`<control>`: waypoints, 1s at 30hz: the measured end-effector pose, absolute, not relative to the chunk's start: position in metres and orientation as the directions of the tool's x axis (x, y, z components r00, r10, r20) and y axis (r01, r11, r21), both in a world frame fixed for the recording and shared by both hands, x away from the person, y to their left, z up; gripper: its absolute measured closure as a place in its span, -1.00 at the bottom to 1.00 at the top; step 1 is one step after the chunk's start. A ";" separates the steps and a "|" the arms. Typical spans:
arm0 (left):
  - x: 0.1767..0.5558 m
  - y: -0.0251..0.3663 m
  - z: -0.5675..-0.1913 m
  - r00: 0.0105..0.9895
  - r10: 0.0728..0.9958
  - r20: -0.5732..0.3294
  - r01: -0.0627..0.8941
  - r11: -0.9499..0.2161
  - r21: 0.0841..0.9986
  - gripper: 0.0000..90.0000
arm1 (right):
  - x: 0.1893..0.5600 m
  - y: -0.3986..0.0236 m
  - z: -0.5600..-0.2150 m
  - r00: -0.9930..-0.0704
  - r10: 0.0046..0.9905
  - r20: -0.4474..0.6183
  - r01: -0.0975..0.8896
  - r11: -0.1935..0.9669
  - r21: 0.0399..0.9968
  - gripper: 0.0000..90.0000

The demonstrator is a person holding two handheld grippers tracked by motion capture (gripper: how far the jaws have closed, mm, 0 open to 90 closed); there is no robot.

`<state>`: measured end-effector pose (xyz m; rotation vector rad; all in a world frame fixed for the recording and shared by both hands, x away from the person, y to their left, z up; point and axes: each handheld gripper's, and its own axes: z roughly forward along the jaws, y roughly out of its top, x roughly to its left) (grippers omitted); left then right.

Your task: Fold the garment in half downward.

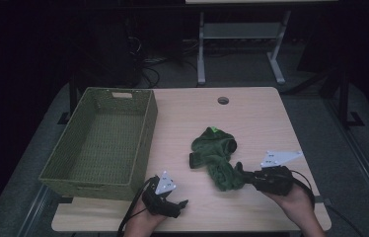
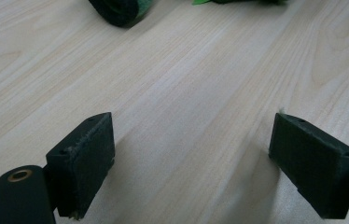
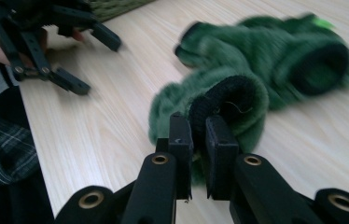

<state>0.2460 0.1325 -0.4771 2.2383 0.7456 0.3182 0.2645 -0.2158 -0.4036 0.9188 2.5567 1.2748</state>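
A green woven basket (image 1: 101, 143) sits, seemingly empty, on the wooden table (image 1: 256, 118).

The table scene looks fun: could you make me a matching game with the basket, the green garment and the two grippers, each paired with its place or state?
Things:
1. basket
2. green garment
3. left gripper
4. right gripper

Descriptions:
A. jaws wide apart over bare wood
B. jaws pinched on a black-lined cuff
C. nothing inside it, at the table's left
D. crumpled in the middle of the table

Pairs: 1-C, 2-D, 3-A, 4-B
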 end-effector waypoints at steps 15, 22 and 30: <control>0.246 0.133 -0.477 0.803 0.596 0.004 0.413 -0.560 0.719 -0.70 | 0.315 -0.135 -0.422 -0.858 0.486 0.168 0.433 0.507 0.745 0.44; 0.247 0.133 -0.477 0.805 0.594 0.008 0.410 -0.565 0.716 -0.70 | 0.323 -0.133 -0.429 -0.837 0.516 0.180 0.460 0.487 0.743 0.60; 0.246 0.132 -0.477 0.803 0.596 0.003 0.414 -0.562 0.716 -0.70 | 0.330 -0.112 -0.455 -0.822 0.538 0.186 0.506 0.541 0.672 0.81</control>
